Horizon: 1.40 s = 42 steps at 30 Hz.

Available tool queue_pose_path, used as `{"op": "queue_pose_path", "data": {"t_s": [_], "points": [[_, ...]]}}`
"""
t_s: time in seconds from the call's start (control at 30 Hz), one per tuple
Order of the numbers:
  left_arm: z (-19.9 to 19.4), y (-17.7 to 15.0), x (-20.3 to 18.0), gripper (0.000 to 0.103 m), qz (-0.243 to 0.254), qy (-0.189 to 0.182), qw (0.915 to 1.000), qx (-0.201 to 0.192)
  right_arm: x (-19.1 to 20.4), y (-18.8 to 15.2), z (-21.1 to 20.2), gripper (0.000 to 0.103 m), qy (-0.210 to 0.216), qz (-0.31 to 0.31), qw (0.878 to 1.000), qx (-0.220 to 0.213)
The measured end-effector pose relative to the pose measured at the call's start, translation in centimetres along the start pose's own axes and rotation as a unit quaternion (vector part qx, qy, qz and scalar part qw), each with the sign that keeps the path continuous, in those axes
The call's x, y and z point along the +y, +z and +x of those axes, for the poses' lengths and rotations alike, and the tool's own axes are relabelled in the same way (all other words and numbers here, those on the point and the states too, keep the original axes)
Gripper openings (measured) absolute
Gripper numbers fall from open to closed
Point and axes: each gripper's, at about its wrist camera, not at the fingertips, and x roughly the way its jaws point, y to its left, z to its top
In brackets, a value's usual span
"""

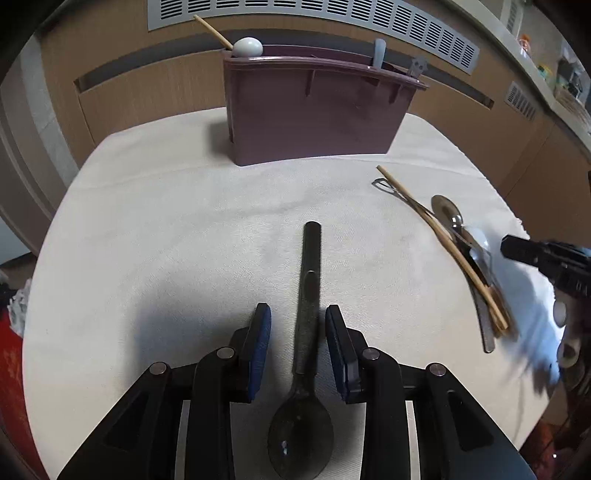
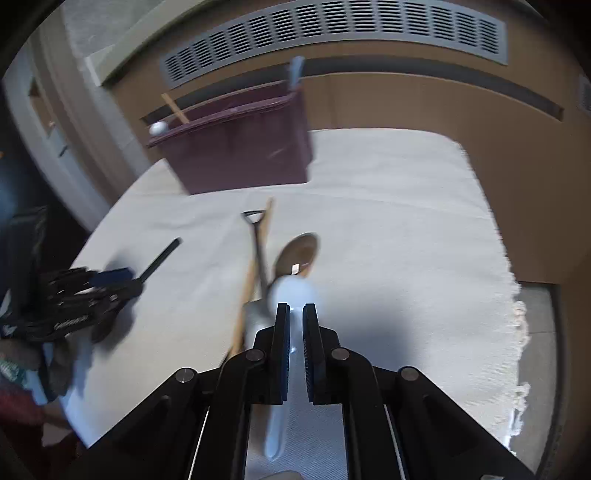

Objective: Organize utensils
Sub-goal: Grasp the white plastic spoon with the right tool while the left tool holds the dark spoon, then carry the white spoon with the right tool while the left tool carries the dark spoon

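Observation:
A black spoon (image 1: 309, 266) lies on the white cloth (image 1: 166, 221) with its handle pointing away. My left gripper (image 1: 298, 321) is open and straddles it, pads clear of both sides. To the right is a pile: wooden chopsticks (image 1: 436, 229), a metal spoon (image 1: 447, 212), a shovel-handled utensil (image 1: 384, 185) and a white spoon (image 2: 293, 293). My right gripper (image 2: 293, 308) hovers over the white spoon's handle. Its pads stand a narrow slit apart and do not visibly press on it. The maroon holder (image 1: 314, 114) stands at the back.
The holder contains a white spoon (image 1: 248, 47), a chopstick (image 1: 212, 31) and a pale blue handle (image 1: 379, 53). Behind the table is a wooden panel with a grey vent grille (image 1: 332, 14). The cloth's fringed edge (image 2: 521, 332) hangs at the right.

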Motion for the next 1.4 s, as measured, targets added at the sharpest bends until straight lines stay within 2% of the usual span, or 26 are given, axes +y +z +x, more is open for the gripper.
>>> {"op": "queue_pose_path", "data": {"t_s": [0.07, 0.17, 0.27, 0.33, 0.47, 0.67, 0.87, 0.97, 1.07, 1.13, 1.23, 1.4], "points": [[0.0, -0.1, -0.2, 0.032, 0.0, -0.008, 1.0, 0.003, 0.7, -0.3, 0.2, 0.008, 0.022, -0.017, 1.0, 0.007], [0.0, -0.1, -1.0, 0.032, 0.007, -0.002, 1.0, 0.003, 0.9, -0.4, 0.7, 0.008, 0.003, -0.02, 1.0, 0.015], [0.1, -0.3, -1.4, 0.032, 0.01, 0.0, 0.9999, 0.004, -0.5, -0.6, 1.3, 0.009, -0.013, 0.003, 1.0, 0.026], [0.2, -0.1, -1.4, 0.032, 0.009, -0.001, 0.9999, 0.006, -1.1, -0.5, 2.0, 0.01, -0.015, 0.023, 0.999, 0.035], [0.3, 0.0, -1.3, 0.033, 0.008, -0.003, 0.9999, 0.01, -1.4, 0.4, 2.6, 0.011, -0.006, 0.037, 0.999, 0.027], [0.3, 0.1, -1.2, 0.033, 0.007, -0.005, 0.9999, 0.012, -0.3, 2.8, 4.5, 0.011, -0.053, 0.019, 0.998, 0.031], [0.3, 0.1, -0.9, 0.033, 0.001, -0.01, 0.9999, 0.012, 1.0, 5.0, 6.8, 0.014, -0.107, -0.019, 0.994, 0.007], [0.4, 0.1, -0.7, 0.033, -0.005, -0.015, 0.9998, 0.013, 1.3, 5.5, 7.1, 0.016, -0.116, -0.021, 0.993, 0.015], [0.3, 0.2, -0.4, 0.033, -0.014, -0.021, 0.9995, 0.018, 0.8, 6.0, 7.2, 0.016, -0.101, -0.018, 0.994, 0.028], [0.4, 0.5, -0.3, 0.033, -0.022, -0.025, 0.9991, 0.026, 0.3, 6.0, 7.1, 0.01, -0.089, -0.014, 0.996, 0.02], [0.6, 1.1, -0.1, 0.033, -0.032, -0.029, 0.9983, 0.04, -0.3, 5.8, 6.8, 0.009, -0.092, -0.015, 0.996, -0.007], [1.5, 2.7, -0.1, 0.033, -0.029, -0.023, 0.9979, 0.053, 0.8, 5.3, 2.8, 0.007, -0.035, -0.036, 0.996, -0.068]]}}
